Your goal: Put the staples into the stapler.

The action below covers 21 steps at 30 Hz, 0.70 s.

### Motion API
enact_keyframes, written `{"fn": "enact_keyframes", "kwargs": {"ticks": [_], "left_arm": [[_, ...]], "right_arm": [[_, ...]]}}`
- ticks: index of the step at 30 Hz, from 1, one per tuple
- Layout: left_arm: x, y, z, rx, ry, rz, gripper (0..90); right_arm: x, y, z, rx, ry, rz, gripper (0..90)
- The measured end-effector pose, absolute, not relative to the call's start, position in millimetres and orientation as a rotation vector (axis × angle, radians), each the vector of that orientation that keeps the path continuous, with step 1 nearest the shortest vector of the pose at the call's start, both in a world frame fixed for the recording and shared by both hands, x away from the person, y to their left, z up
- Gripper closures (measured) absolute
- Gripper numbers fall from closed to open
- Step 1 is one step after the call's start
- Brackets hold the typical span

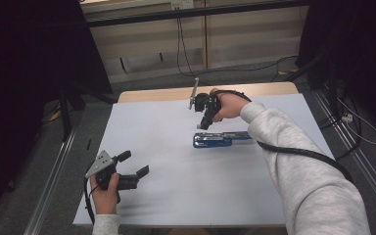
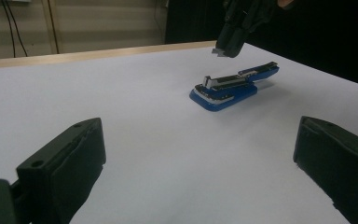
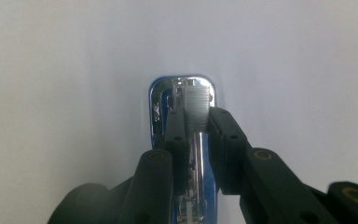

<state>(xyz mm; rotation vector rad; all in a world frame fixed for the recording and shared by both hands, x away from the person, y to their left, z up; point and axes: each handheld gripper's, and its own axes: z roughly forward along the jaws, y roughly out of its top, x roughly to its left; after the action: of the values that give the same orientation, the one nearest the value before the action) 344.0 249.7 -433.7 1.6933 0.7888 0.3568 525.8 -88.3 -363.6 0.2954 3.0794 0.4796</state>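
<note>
From the high view, the right forearm's pale sleeve (image 1: 293, 161) covers the right end of the one blue stapler (image 1: 215, 140), which lies flat near the middle of the white table (image 1: 176, 196), its long axis running left to right. The right gripper (image 1: 204, 124) hangs just above the stapler's left part, jaws pointing down and nearly together; contact is hard to judge here. The left gripper (image 1: 133, 164) sits near the table's near left corner, well apart from the stapler, jaws spread wide with nothing between them. In the left gripper view, two black jaws stand far apart at the bottom corners, cut off by the frame; the stapler (image 2: 233, 86) lies beyond with its top arm raised, and the right gripper (image 2: 226, 52) hovers just above it, apart from it. In the right gripper view, the jaws are narrowly open around a small grey strip of staples (image 3: 198, 108), over the stapler's (image 3: 161, 109) rounded front end, much of its body hidden behind them.
</note>
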Motion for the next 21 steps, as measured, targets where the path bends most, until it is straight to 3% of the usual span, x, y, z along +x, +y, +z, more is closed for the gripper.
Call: {"fn": "enact_keyframes", "kwargs": {"ticks": [21], "left_arm": [[344,250,-434,1.693,0.792,0.363,2.3]], "right_arm": [[525,-79,-374,0.274,3.093,0.489,78.1]]}}
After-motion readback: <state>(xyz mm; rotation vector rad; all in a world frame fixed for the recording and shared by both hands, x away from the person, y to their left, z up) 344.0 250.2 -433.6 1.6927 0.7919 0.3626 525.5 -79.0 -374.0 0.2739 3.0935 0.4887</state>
